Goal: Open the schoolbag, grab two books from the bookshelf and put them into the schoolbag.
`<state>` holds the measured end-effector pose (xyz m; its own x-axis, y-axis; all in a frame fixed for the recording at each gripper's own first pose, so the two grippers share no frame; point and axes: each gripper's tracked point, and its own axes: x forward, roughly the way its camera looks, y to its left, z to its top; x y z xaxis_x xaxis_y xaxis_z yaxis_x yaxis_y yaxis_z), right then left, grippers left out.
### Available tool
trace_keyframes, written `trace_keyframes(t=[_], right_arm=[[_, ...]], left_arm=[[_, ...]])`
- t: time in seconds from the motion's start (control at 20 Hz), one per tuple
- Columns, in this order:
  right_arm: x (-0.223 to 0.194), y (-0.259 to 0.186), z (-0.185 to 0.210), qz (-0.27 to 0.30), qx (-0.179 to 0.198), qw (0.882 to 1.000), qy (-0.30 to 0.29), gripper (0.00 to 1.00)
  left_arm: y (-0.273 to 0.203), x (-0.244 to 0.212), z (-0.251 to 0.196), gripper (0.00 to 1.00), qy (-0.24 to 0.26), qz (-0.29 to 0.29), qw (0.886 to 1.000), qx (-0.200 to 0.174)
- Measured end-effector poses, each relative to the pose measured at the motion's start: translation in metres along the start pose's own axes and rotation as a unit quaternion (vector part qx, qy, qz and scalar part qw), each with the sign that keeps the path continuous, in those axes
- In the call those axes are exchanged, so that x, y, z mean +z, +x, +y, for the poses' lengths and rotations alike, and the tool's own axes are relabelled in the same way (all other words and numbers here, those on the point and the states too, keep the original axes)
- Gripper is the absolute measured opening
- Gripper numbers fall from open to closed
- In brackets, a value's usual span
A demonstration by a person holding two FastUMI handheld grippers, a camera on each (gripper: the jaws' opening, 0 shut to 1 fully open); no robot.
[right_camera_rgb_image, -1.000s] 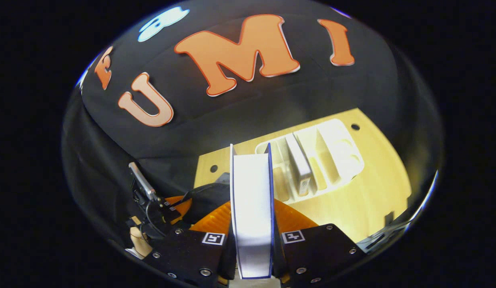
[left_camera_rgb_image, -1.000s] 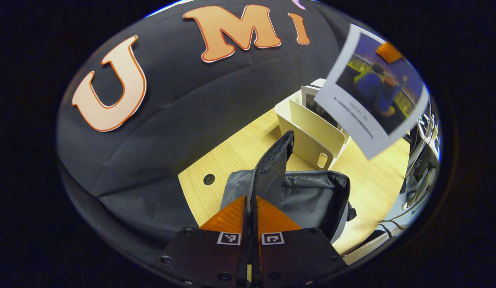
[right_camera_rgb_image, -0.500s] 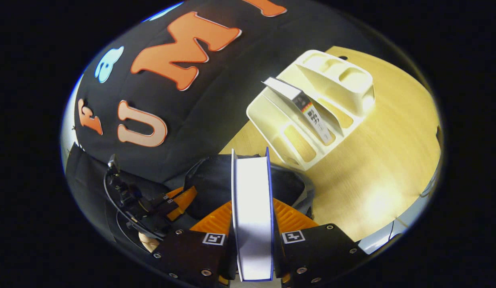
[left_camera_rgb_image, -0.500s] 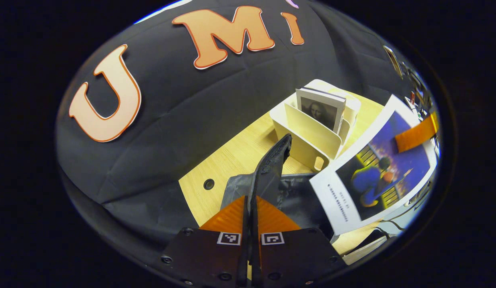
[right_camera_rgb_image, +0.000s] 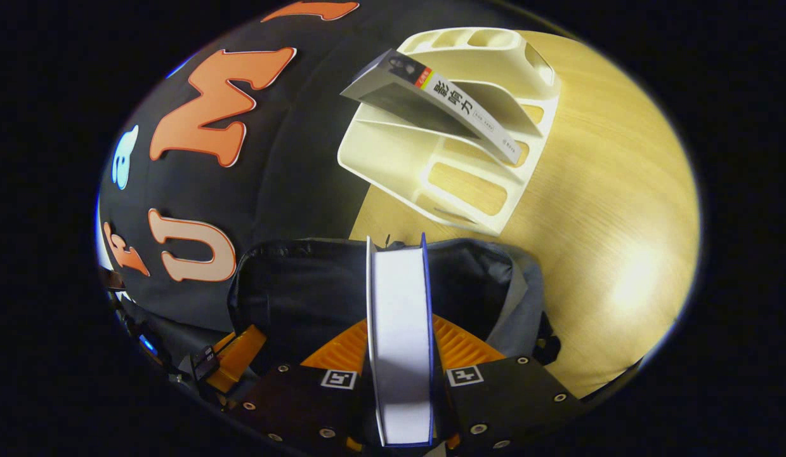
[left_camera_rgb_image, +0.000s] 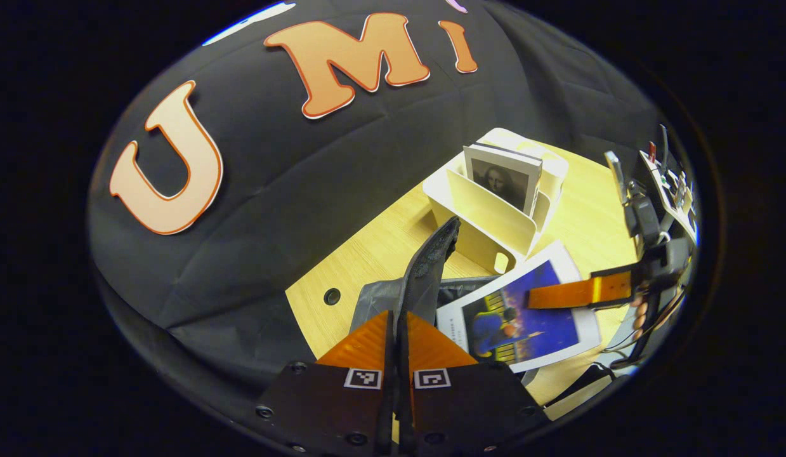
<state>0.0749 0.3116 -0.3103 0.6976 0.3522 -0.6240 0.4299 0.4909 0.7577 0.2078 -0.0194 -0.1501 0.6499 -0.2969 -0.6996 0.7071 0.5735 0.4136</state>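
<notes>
Trouble spot is the schoolbag (right_camera_rgb_image: pixel 291 298) mouth, I'd say: the left gripper (left_camera_rgb_image: pixel 399 336) is pinched shut on the bag's flap (left_camera_rgb_image: pixel 431 266), holding it up, and if that slips the opening could fold over. The right gripper (right_camera_rgb_image: pixel 399 355) is clamped on a blue-covered book (right_camera_rgb_image: pixel 399 343) hanging just over the open bag, and its corner might catch the rim. Count: two grippers, one bag, two books. The other book (right_camera_rgb_image: pixel 431 95) leans in the cream bookshelf (right_camera_rgb_image: pixel 431 165), just beyond the bag on the table (right_camera_rgb_image: pixel 608 209).
</notes>
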Motion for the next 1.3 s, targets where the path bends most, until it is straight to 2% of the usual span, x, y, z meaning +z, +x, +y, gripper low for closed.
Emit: trace_keyframes(t=[0.15,0.3,0.55,0.65,0.75,0.8,0.9,1.0,1.1,1.3], right_arm=[[-0.006,0.026,0.011,-0.018,0.008,1.0,-0.001,0.37],[-0.013,0.048,0.012,-0.039,-0.002,0.999,-0.006,0.37],[-0.031,0.083,0.012,-0.031,-0.017,0.999,0.001,0.39],[-0.04,0.091,0.003,-0.016,-0.05,0.999,-0.007,0.4],[-0.05,0.093,-0.01,0.012,-0.072,0.997,-0.008,0.53],[-0.051,0.091,-0.014,0.019,-0.076,0.997,-0.006,0.69],[-0.048,0.081,-0.022,0.023,-0.087,0.996,-0.007,0.89],[-0.041,0.07,-0.031,0.027,-0.098,0.995,-0.02,0.96],[-0.03,0.052,-0.037,0.022,-0.099,0.995,-0.024,0.97],[0.016,0.013,-0.035,-0.028,-0.08,0.996,-0.008,0.98]], left_arm=[[-0.005,0.001,-0.006,0.05,0.018,-0.003,1.0,-0.004],[-0.005,0.002,-0.012,0.05,0.018,-0.004,1.0,-0.011],[-0.006,-0.002,-0.015,0.04,0.025,0.003,1.0,-0.011],[-0.007,-0.004,-0.011,0.05,0.037,0.005,0.999,-0.003],[-0.005,-0.01,-0.006,0.05,0.033,0.009,0.999,0.0],[-0.004,-0.013,-0.006,0.05,0.021,0.012,1.0,-0.005],[-0.002,-0.02,-0.005,0.05,0.003,0.016,1.0,-0.013],[-0.001,-0.024,-0.003,0.05,-0.006,0.013,1.0,-0.017],[0.0,-0.026,-0.002,0.05,-0.016,0.013,1.0,-0.019],[0.0,-0.03,-0.01,0.05,-0.024,0.009,0.999,-0.036]])
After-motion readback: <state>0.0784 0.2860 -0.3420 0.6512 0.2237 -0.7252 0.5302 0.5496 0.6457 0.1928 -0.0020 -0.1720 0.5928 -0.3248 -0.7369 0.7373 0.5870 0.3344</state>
